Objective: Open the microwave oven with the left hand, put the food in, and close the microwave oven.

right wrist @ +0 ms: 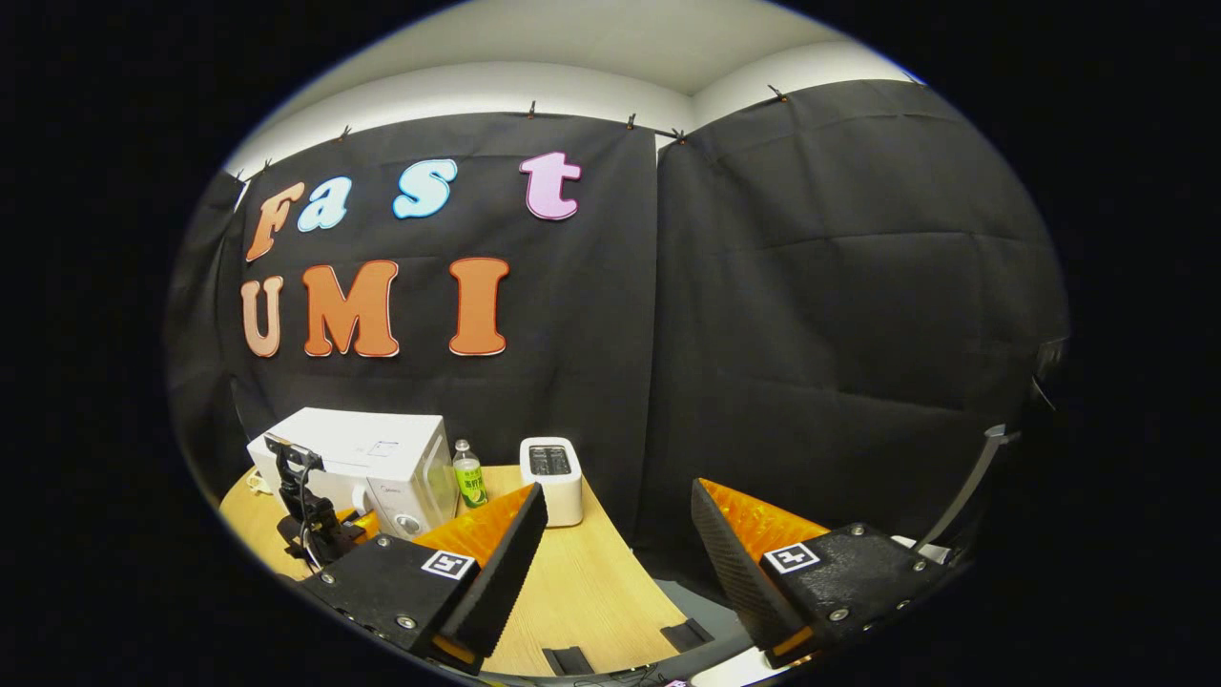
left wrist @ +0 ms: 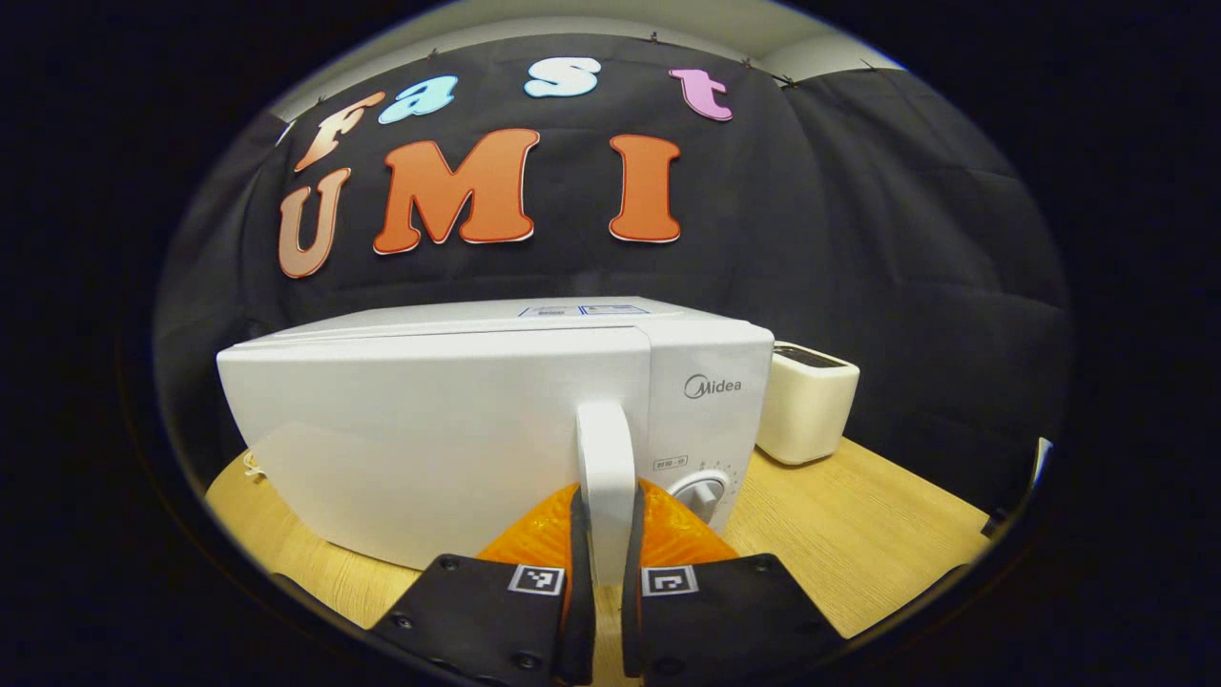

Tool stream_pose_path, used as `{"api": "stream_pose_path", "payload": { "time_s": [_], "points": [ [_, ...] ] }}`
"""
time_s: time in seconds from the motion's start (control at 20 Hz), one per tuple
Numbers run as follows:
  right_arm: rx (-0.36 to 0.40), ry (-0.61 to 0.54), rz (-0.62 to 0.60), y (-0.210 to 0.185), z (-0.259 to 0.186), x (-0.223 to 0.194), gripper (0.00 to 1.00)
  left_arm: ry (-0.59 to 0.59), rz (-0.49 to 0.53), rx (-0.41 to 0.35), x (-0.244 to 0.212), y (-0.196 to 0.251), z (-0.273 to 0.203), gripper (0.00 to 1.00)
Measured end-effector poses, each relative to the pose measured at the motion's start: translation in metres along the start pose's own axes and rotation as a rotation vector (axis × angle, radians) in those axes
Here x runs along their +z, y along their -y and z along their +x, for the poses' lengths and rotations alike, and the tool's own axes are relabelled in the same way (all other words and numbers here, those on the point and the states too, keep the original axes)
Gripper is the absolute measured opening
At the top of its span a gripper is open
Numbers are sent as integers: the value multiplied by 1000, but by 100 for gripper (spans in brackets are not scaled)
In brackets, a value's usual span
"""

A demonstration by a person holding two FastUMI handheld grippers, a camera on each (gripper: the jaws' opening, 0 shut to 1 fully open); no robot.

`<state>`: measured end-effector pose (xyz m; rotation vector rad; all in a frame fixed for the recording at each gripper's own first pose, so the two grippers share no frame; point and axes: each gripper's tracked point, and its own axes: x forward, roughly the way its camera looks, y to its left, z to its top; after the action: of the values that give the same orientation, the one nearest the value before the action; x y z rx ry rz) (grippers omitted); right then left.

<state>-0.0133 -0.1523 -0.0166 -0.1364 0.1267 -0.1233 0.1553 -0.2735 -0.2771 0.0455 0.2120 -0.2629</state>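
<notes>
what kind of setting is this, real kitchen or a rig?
Likely a staged recording booth, not a real kitchen: black cloth wall hung behind a wooden table holding a microwave, a toaster and a bottle.

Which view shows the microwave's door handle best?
The left gripper view: the white vertical door handle sits close, gripped between the left tool. The right gripper view shows it tiny and far off.

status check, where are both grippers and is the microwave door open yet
Left gripper shut on door handle. Microwave door looks closed or barely cracked. Right gripper open, holding nothing, back from the table. Nothing blocking the door.
</notes>
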Motion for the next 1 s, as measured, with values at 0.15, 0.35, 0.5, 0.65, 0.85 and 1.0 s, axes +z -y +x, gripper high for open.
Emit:
{"api": "stream_pose_path", "payload": {
  "time_s": [0.15,0.35,0.5,0.65,0.85,1.0],
  "points": [
    [2,-3,-10,-3,0,-1,95,-7,-24,-44,-1,1,-1,15],
    [8,1,3,-12,6,0,95,-17,-25,-94,-10,3,-28,15],
    [43,-11,16,-34,12,-6,94,1,8,-156,-17,-1,-76,14],
    [102,-23,34,-69,19,-10,94,-31,4,-215,-26,-12,-118,15],
    [206,-17,38,-130,18,-6,95,-52,9,-248,-35,-33,-161,15],
    [277,-5,28,-174,10,1,95,-57,26,-271,-42,-49,-191,16]
  ]
}}
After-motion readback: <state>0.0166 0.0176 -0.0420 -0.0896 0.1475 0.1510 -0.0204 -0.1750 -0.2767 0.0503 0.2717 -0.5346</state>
